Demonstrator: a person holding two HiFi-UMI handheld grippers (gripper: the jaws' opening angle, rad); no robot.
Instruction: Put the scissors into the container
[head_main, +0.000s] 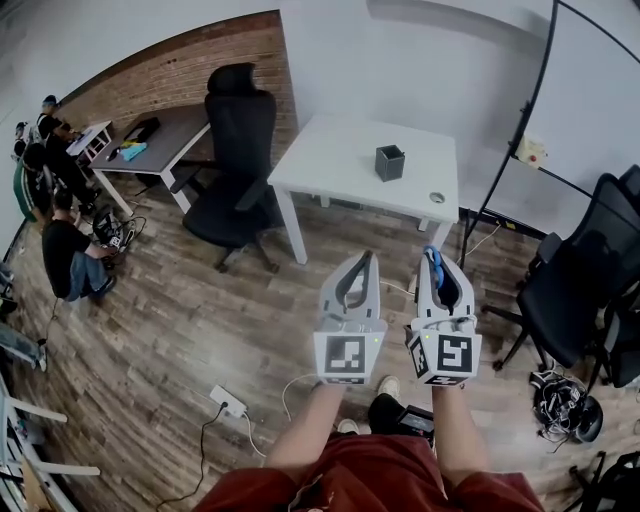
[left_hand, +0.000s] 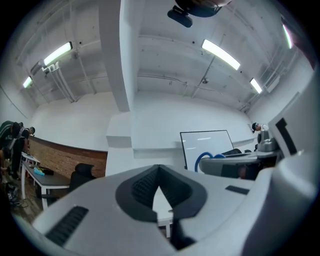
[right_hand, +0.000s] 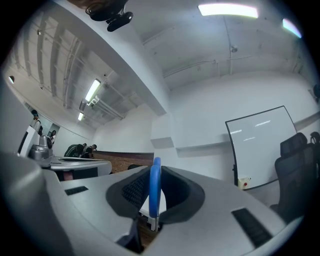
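Blue scissors (right_hand: 155, 192), pinched thinly in my right tool (head_main: 441, 268), could slip before reaching the container (head_main: 390, 162) toward the table's (head_main: 330, 165) right edge; left tool (head_main: 362, 262) clenched empty.

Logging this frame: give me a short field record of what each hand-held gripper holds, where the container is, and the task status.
left hand-held gripper: jaws together, nothing between them
right hand-held gripper: shut on the scissors, blue handle standing up between the jaws
container: dark, upright on the white table, ahead of both grippers
person: standing on the wood floor, short of the table
task status: scissors held, not yet in the container
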